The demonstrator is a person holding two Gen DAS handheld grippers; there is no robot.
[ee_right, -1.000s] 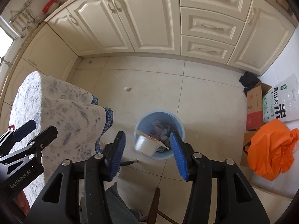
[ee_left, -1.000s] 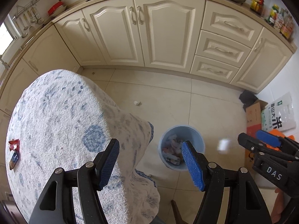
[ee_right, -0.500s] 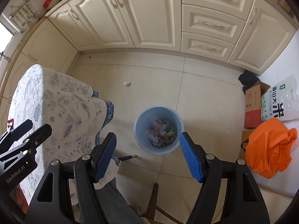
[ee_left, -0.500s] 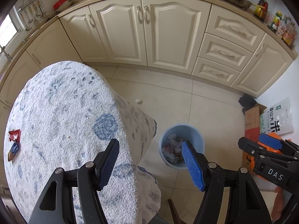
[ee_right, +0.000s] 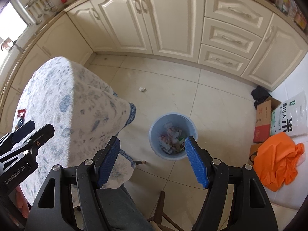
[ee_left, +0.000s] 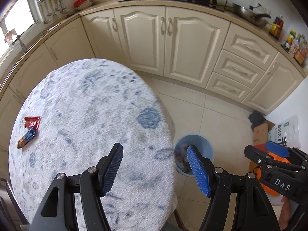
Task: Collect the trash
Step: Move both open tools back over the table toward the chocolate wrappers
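Both tongs gape wide, holding nothing. The left tongs (ee_left: 155, 165) hang over the table (ee_left: 86, 100); two wrappers (ee_left: 30, 129) lie well off to their left. The right tongs (ee_right: 152, 161) hover above the bin (ee_right: 154, 127) of trash.

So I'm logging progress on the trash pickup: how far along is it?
Partly done. The round blue plastic bin on the floor already holds a pile of mixed litter. Nothing is in hand: the left gripper and right gripper are both open and empty. Left: the crumpled red wrapper and the blue-and-orange wrapper on the blue-patterned tablecloth, plus a small white scrap on the floor tiles.
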